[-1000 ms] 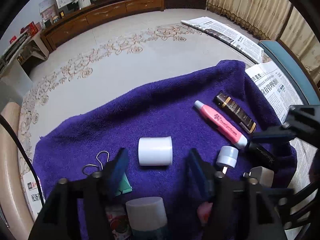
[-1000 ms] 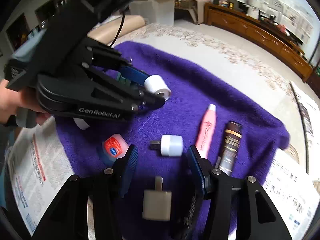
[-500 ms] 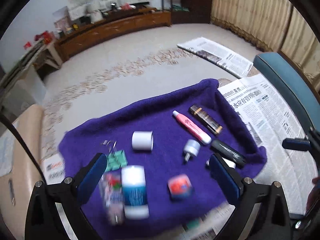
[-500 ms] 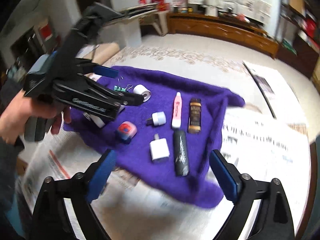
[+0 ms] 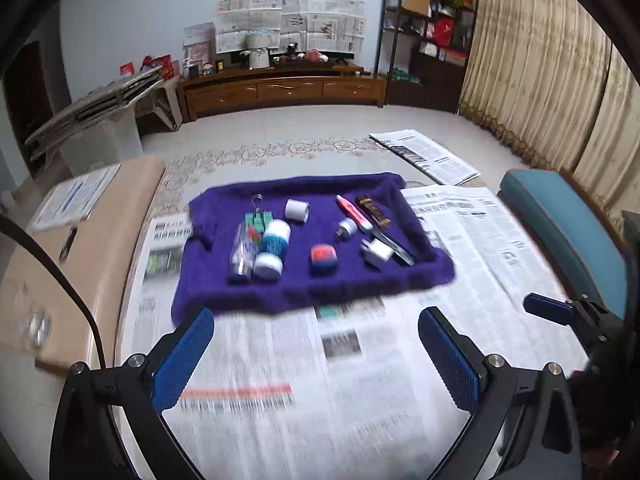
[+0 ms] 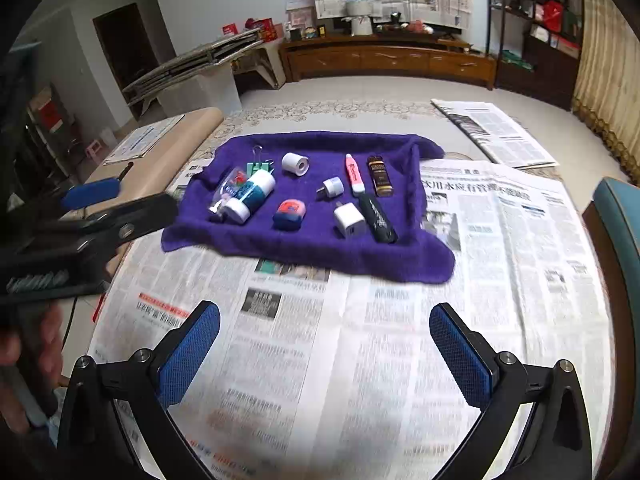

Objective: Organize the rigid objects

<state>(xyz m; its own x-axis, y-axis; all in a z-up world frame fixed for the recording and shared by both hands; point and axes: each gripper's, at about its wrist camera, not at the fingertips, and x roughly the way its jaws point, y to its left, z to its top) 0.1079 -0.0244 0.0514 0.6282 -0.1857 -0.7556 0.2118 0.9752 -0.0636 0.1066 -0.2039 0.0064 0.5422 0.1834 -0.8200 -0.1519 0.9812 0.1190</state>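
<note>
Both grippers hung over the newspaper-covered surface (image 6: 400, 360), near edge of the purple towel (image 6: 304, 248) just ahead. Left gripper (image 5: 316, 344) had its jaws wide apart, nothing in them; same deal with the right gripper (image 6: 325, 344), jaws spread and empty.

All the small stuff sat on the towel: green binder clip (image 6: 259, 166) at the back left, a white-capped teal tube (image 6: 252, 196) touching a clear packet (image 6: 226, 192), white roll (image 6: 295, 163), small white plug (image 6: 333, 187), pink pen (image 6: 354, 174), brown tube (image 6: 380, 176), black stick (image 6: 378, 218), white charger (image 6: 349, 220) and a blue-and-red tin (image 6: 289, 213) near the front.
</note>
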